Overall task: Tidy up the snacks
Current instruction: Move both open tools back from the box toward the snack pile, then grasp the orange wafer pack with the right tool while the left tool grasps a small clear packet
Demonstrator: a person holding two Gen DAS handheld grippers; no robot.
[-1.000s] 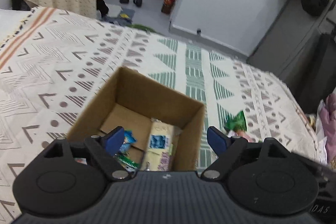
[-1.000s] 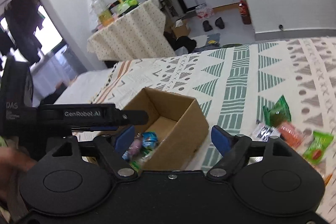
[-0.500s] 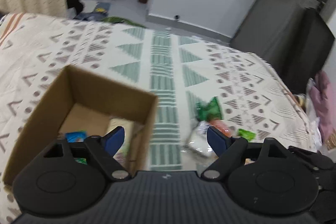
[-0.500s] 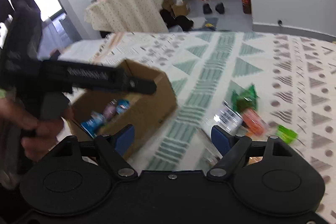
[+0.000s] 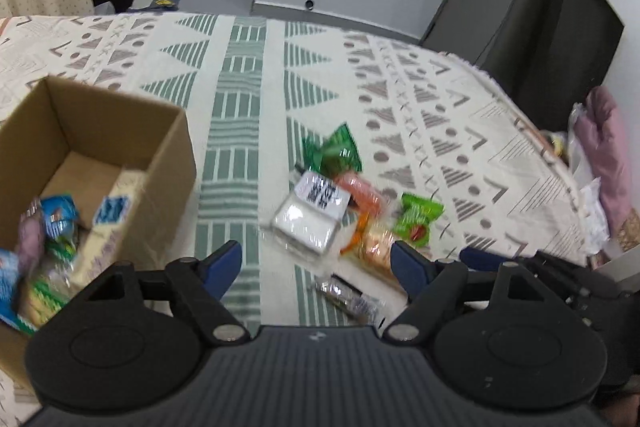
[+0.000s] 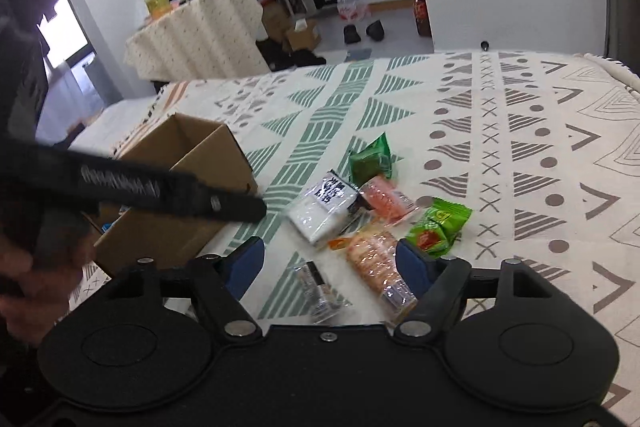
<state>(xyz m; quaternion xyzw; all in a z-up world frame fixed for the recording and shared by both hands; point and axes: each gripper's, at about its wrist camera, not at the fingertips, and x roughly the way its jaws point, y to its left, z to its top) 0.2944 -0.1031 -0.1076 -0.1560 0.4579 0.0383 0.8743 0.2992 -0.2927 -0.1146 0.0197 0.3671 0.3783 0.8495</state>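
A brown cardboard box [image 5: 168, 163] [image 6: 224, 155] stands on the patterned cloth at left, holding several snack packs [image 5: 60, 223]. Right of it lies a loose pile: a white pack with a black label [image 5: 312, 215] [image 6: 324, 207], a dark green pack [image 5: 334, 151] [image 6: 370, 159], a pink pack [image 5: 358, 189] [image 6: 386, 199], a bright green pack [image 5: 418, 217] [image 6: 440, 223], an orange cracker pack [image 6: 376, 263] and a clear wrapper [image 6: 320, 291]. My left gripper [image 5: 316, 269] hangs open above the pile's near side. My right gripper [image 6: 330, 263] is open over the cracker pack and wrapper, holding nothing.
The left gripper's black body and a hand [image 6: 24, 291] cross the right wrist view in front of the box. The cloth [image 6: 520, 147] ends at a frayed right edge. A dark cabinet [image 5: 560, 39] and a pink bundle [image 5: 608, 155] stand beyond it.
Both grippers have swung right, from above the box to above the loose snack pile. Both stayed open. The box now sits at the left of each view.
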